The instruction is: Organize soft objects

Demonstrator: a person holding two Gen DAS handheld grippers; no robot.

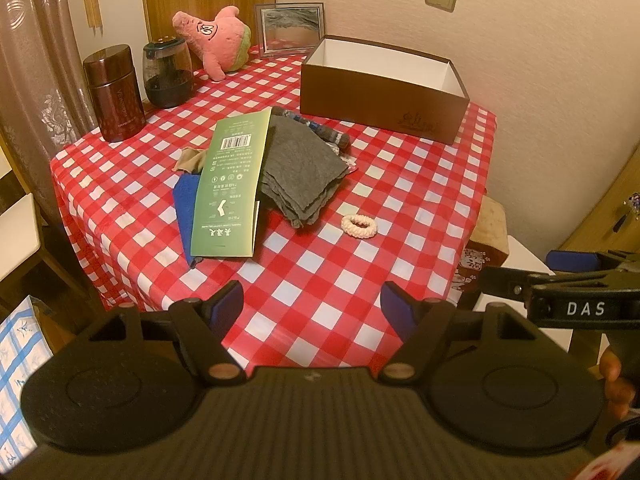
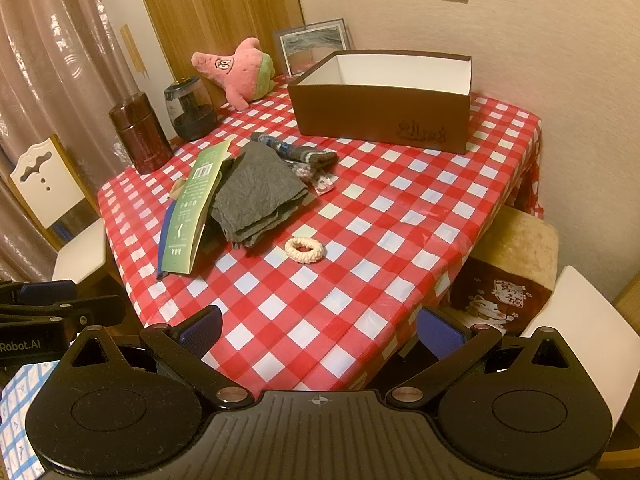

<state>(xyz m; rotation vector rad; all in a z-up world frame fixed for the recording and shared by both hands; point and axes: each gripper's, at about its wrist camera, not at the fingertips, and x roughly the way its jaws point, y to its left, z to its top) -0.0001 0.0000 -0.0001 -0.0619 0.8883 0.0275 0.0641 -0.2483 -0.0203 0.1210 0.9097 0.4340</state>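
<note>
My left gripper (image 1: 312, 304) hangs over the near edge of the table, jaws spread wide with nothing between the blue pads (image 1: 228, 300). My right gripper (image 2: 320, 326) is spread just as wide and holds nothing, out at the near right corner; seen from the left camera, its side carries the letters "DAS". The right camera catches the side of the left one, where I read "Robot.AI".

Under both lies the red-and-white checked tablecloth (image 1: 320, 264). Nearest on it is a cream scrunchie (image 1: 359, 225), alone on the cloth, just right of the pile. The pile sits mid-table: a folded grey cloth (image 1: 300, 168), a green card sleeve (image 1: 230, 184) with a barcode and small print too fine to read leaning over its left side, a blue cloth (image 1: 185, 208) under the sleeve, a beige fabric piece (image 1: 190, 159) peeking out at the left, and a rolled dark patterned sock (image 1: 320, 130) behind the grey cloth.

Beyond, to the right, stands an open brown box (image 1: 380, 100), white inside, a ship design embossed on its front. Left sit a brown canister (image 1: 114, 94) with lettering I cannot read and a dark glass jar (image 1: 168, 74). Farthest back, a pink star plush (image 1: 216, 40) leans by a picture frame (image 1: 290, 28)
</note>
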